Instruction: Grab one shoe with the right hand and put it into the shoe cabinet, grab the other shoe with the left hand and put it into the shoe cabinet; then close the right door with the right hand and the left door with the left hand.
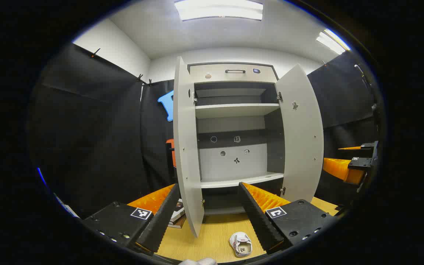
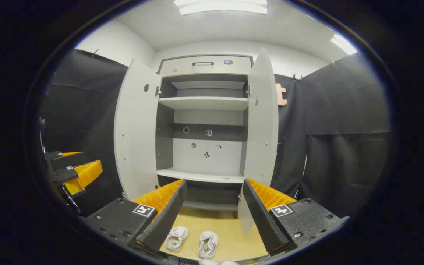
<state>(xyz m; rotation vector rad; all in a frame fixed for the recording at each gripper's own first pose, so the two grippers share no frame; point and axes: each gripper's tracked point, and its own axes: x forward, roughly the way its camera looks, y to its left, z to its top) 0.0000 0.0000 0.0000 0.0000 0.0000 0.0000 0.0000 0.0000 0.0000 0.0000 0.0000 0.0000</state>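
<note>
Shoe cabinet: stood upright against the black cloth wall at the far side of a wooden table, pale grey outside, darker grey inside. Left door and right door: both stood wide open, swung out toward the cameras. Shelves: an upper shelf and a lower shelf, both bare of shoes; small stickers dotted the back panel between them. Drawer: ran across the top of the cabinet, closed, with a dark handle. Shoes: a pair of small white ones lay on the table in front of the cabinet, outside it, side by side and near each other; in the right gripper view the left shoe sat just beside the near finger and the right shoe lay in the gap between the fingers. In the left gripper view one white shoe lay on the table close to the right-hand finger. Books: a small stack lay on the table by the foot of the left door. Left gripper: fingers spread well apart, holding nothing, raised above the table and facing the cabinet. Right gripper: fingers likewise spread apart, empty, above the shoes.
</note>
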